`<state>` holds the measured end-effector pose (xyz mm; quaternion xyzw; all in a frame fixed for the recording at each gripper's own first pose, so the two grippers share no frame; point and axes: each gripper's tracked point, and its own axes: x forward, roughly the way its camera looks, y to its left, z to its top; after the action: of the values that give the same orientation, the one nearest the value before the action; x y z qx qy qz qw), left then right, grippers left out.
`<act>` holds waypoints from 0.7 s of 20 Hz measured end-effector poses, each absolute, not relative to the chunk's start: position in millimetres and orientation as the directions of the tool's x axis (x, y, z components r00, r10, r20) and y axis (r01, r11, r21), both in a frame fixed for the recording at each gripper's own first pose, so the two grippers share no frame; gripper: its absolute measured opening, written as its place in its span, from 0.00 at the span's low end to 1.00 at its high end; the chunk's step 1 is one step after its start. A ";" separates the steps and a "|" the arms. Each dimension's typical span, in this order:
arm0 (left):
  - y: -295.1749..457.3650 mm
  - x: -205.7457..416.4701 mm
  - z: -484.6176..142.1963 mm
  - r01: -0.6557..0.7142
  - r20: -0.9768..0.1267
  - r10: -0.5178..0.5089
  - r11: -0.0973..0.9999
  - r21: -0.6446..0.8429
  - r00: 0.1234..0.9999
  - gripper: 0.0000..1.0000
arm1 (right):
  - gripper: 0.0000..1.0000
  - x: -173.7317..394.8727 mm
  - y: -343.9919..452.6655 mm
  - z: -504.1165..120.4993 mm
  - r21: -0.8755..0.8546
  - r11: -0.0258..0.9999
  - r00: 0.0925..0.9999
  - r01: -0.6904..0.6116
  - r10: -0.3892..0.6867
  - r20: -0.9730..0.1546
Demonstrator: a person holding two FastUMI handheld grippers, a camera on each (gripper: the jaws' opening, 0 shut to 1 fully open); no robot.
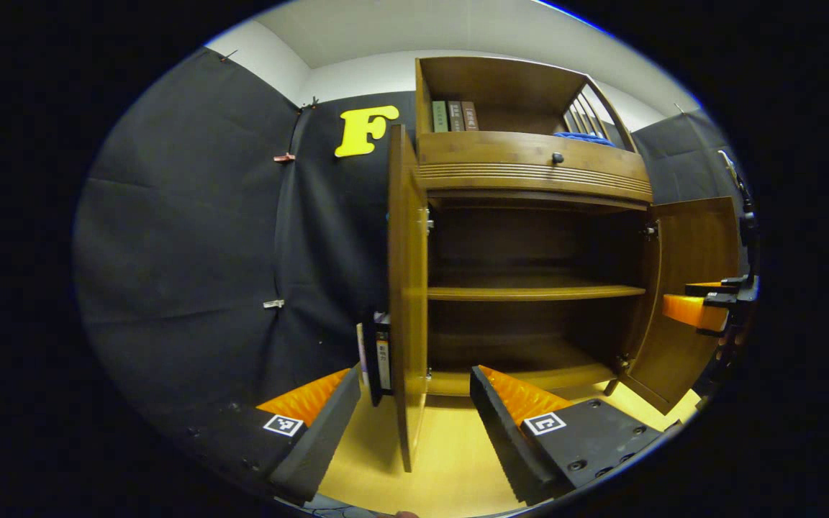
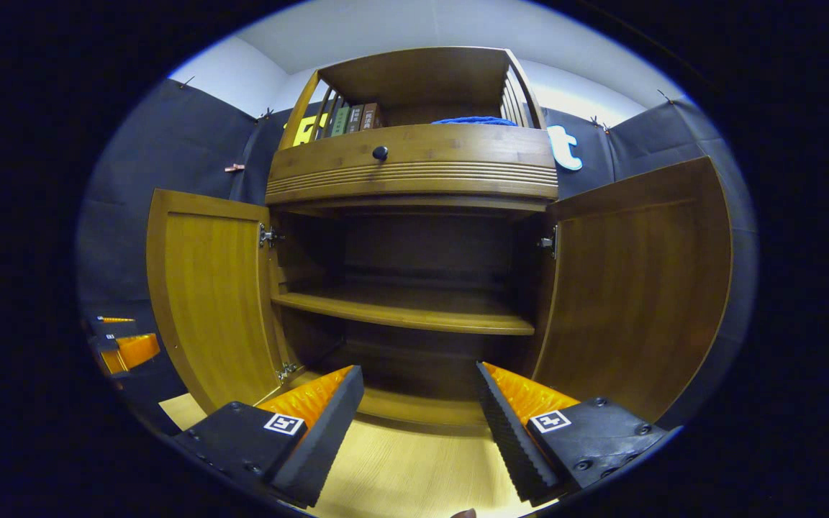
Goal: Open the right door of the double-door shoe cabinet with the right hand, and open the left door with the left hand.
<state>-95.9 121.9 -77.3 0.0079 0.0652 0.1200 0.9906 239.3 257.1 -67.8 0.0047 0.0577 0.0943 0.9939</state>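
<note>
Left gripper [image 1: 414,410] and right gripper [image 2: 418,406], fingers spread and empty, nearest; beyond them the shoe cabinet [image 2: 414,162] on the pale floor [image 2: 400,467], its left door [image 2: 206,295] and right door [image 2: 637,288] swung wide, inner shelf [image 2: 407,313] bare, books [image 2: 353,117] on top.

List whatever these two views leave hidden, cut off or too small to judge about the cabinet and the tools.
- Left door, left gripper view: seen nearly edge-on, so its outer face and any handle are hidden.
- Blue item on the top shelf, right gripper view: mostly hidden behind the drawer front; what it is cannot be told.
- Books, left gripper view: spine text too small.
- Other tool, left gripper view: cut off at the picture's edge.
</note>
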 end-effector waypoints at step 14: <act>31.8 -38.4 -64.2 -0.046 -0.120 0.049 0.998 0.031 0.992 0.95 | 0.98 238.6 219.0 -60.6 -0.020 0.992 0.987 -0.125 0.123 -0.100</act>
<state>-38.4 31.8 -64.2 0.0139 0.0603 0.0237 0.9978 238.6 219.0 -60.6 -0.0130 0.0494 0.0621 0.9968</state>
